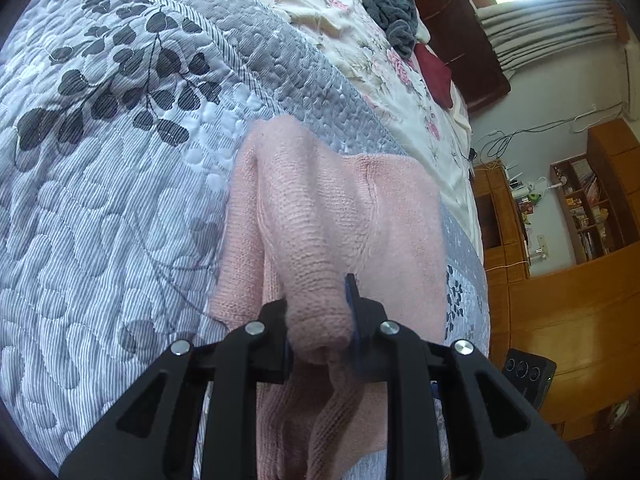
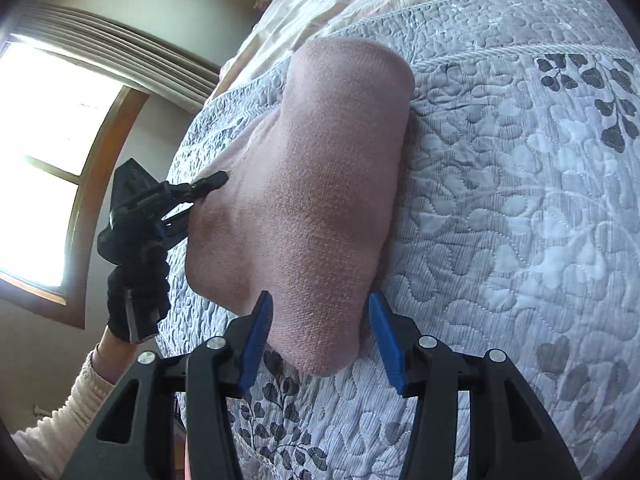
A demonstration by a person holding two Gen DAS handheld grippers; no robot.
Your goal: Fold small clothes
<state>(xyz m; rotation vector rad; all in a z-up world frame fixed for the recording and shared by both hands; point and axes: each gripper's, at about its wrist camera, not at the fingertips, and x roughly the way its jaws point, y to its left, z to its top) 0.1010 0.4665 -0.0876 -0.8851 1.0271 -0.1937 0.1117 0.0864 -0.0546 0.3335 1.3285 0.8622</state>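
The bed [image 1: 100, 200] filled both views, spread with a grey-and-white quilt [image 2: 500, 200] stitched in a leaf pattern, a floral sheet [image 1: 360, 40] beyond it. On the quilt lay the task's thing, a small pink knitted garment [image 2: 320, 168], partly bunched and partly raised off the surface. The left gripper [image 1: 320, 320] had its jaws clamped on a gathered fold of the knit, which bulged out between them. The right gripper [image 2: 320, 336] stood with its jaws apart, straddling the garment's near corner without pinching it. Judging from this, the risk was that the thick, soft roll might slide out of the left jaws if pulled, or that the right jaws, closing low, might catch the quilt along with the knit and drag it, spoiling the fold.
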